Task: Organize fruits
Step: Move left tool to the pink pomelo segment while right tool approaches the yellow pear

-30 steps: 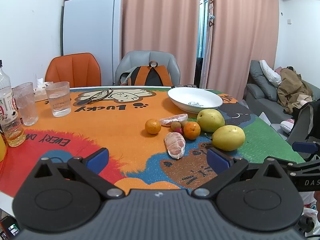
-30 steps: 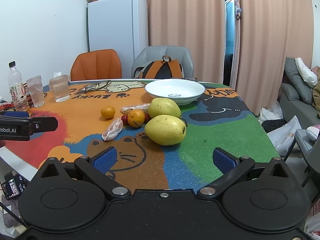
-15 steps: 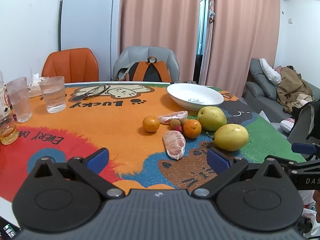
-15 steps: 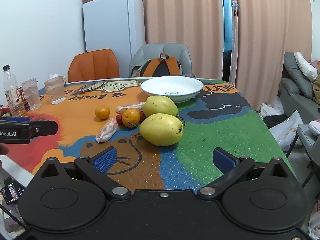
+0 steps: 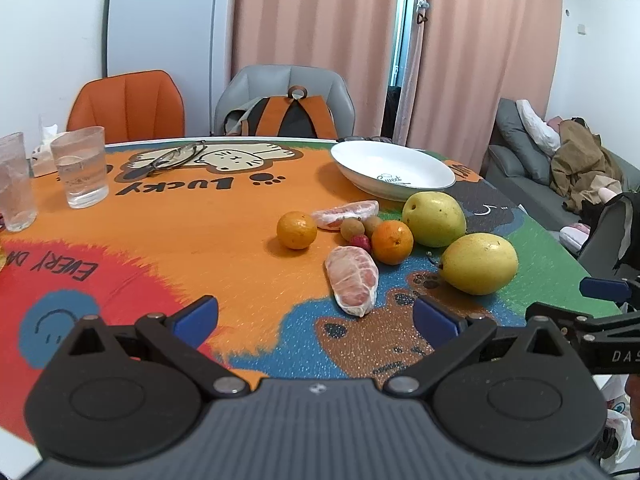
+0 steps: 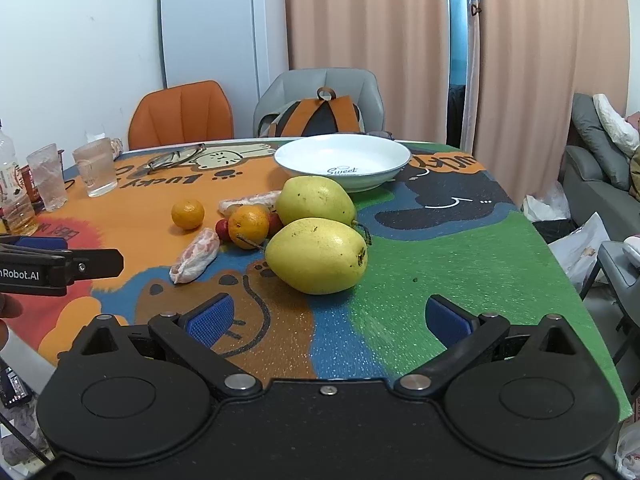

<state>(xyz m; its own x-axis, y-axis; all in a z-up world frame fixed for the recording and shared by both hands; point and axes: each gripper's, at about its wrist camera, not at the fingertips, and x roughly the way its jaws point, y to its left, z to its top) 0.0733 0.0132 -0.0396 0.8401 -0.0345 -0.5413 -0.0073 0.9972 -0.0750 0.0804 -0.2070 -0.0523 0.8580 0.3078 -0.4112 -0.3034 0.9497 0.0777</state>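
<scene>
Fruit lies clustered mid-table: two yellow pears (image 5: 478, 263) (image 5: 433, 219), two small oranges (image 5: 296, 230) (image 5: 392, 241), a peeled pomelo segment (image 5: 353, 280), another segment (image 5: 345, 215) and small lychees (image 5: 352, 228). A white bowl (image 5: 394, 170) stands empty behind them. My left gripper (image 5: 316, 318) is open, just short of the near pomelo segment. In the right wrist view the near pear (image 6: 316, 255) lies ahead of my right gripper (image 6: 330, 320), which is open with nothing between its fingers. The bowl (image 6: 342, 162) is beyond.
Two glasses (image 5: 82, 166) (image 5: 14, 182) and spectacles (image 5: 176, 156) sit on the left and far part of the colourful tablecloth (image 5: 180, 232). A bottle (image 6: 12, 190) stands at the left edge. Orange and grey chairs, a backpack (image 6: 320, 118) and a fridge are behind the table.
Both grippers have moved forward toward the fruit, which looks larger and nearer now. The jaws stay open and no fruit has shifted.
</scene>
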